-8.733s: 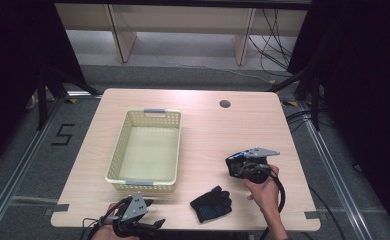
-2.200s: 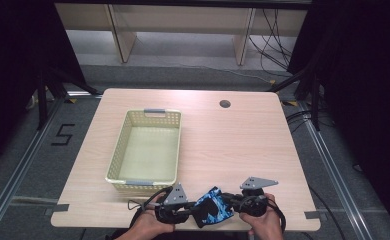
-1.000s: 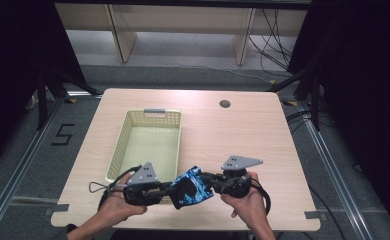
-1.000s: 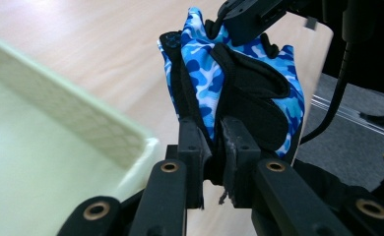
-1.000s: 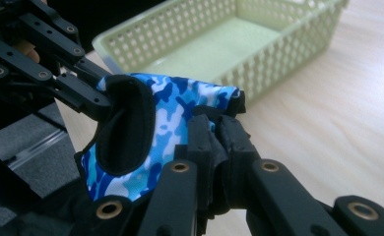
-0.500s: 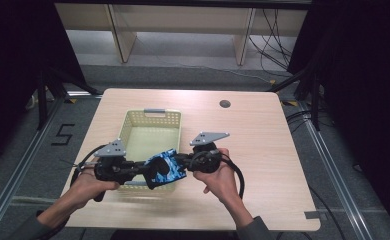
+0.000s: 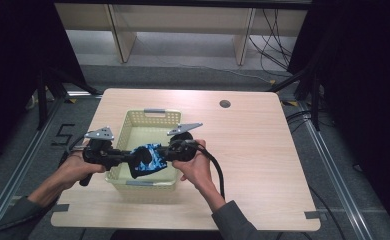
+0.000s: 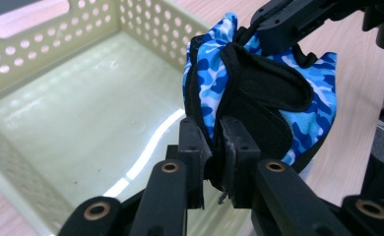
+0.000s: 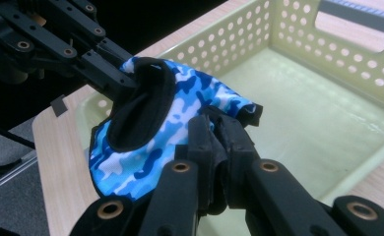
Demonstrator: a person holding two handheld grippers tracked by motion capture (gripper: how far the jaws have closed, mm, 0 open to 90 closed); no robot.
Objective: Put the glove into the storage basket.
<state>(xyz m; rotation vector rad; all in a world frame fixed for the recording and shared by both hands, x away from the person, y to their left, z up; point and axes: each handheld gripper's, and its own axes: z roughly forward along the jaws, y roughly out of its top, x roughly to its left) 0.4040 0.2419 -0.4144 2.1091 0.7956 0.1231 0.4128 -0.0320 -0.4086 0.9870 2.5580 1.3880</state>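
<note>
Light wooden table (image 7: 263, 165) on grey floor; both grippers (image 7: 124, 157) (image 7: 166, 153) pinch the glove (image 7: 147, 160) above the basket (image 7: 148, 118).

The table (image 7: 263, 150) is lit evenly from above in the high view, while the surroundings are left in deep darkness at both sides. Soft shadows are cast beneath the forearms. In the left gripper view, a bright streak of glare is reflected off the basket floor (image 8: 81, 128), and the near fingers (image 8: 195, 147) are rendered soft, slightly out of focus. In the right gripper view, the upper left corner is swallowed in black, and the basket wall (image 9: 239, 39) is kept fairly sharp.
</note>
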